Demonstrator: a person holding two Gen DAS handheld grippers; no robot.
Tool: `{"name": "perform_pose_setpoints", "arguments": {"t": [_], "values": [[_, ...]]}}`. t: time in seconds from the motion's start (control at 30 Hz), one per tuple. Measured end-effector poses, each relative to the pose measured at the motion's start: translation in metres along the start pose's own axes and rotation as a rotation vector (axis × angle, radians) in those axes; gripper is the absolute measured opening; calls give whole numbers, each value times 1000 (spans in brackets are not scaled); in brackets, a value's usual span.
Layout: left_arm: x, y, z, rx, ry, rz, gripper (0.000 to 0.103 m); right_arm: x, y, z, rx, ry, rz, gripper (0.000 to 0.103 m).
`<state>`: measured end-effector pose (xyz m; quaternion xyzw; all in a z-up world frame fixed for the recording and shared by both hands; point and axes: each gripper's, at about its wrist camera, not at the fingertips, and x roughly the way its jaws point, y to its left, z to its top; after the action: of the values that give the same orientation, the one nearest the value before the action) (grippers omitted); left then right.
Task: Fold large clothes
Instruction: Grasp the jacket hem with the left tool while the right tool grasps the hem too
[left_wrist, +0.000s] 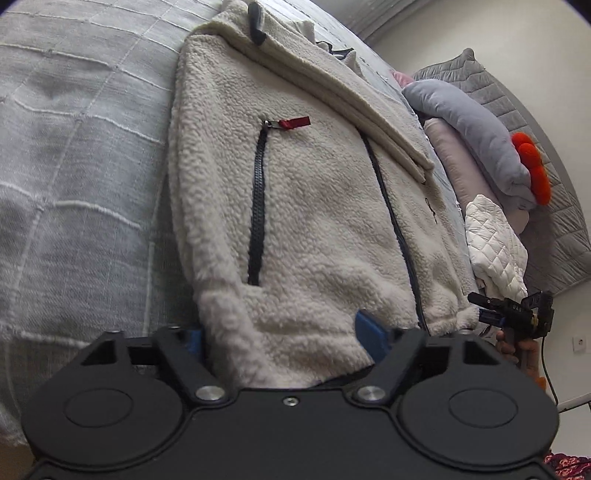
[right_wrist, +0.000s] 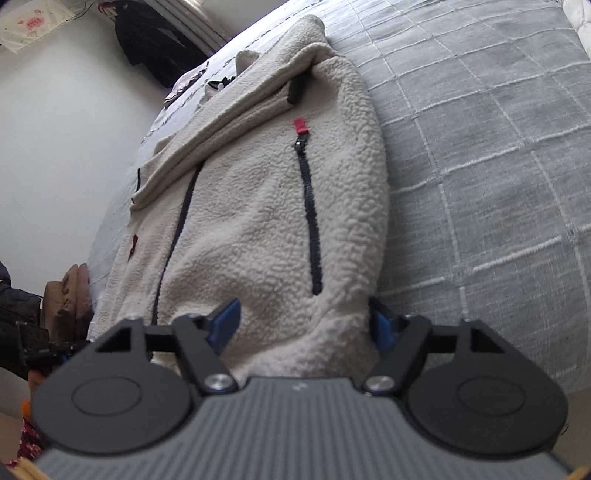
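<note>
A cream fleece jacket (left_wrist: 314, 206) lies on a grey bedspread (left_wrist: 74, 147), its sleeves folded in across the front, with dark zips and a red pull tab (left_wrist: 295, 122). My left gripper (left_wrist: 284, 332) is open with its blue fingers (left_wrist: 371, 339) on either side of the jacket's near hem corner. The right wrist view shows the same jacket (right_wrist: 258, 221) from its other bottom corner. My right gripper (right_wrist: 306, 325) is open, its fingers (right_wrist: 227, 321) straddling that part of the hem. The right gripper also shows at the far right of the left wrist view (left_wrist: 517, 314).
Grey and pink pillows (left_wrist: 469, 122) with a red toy (left_wrist: 532, 166) and a white quilted item (left_wrist: 495, 240) lie at the bed's head. A dark garment (right_wrist: 155, 40) hangs on the wall. A brown bag (right_wrist: 66, 295) sits beside the bed.
</note>
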<state>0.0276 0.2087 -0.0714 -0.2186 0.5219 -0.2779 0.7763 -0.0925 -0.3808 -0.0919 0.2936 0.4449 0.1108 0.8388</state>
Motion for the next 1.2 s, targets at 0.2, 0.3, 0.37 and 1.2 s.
{"name": "perform_pose_setpoints", "arguments": {"t": [0.2,0.3,0.37,1.2], "values": [[-10,-4,-6,-4,-69,67,19,-13,10,1,-4,-66,35,20],[-20,-9,-2,-26,-126,33,15,-24,29,11,-51,-132,77,18],[-28,-18,4,-14,-170,24,14,-28,46,25,-83,-176,93,17],[2,-96,226,190,-633,281,14,46,106,229,-165,-482,-108,16]]}}
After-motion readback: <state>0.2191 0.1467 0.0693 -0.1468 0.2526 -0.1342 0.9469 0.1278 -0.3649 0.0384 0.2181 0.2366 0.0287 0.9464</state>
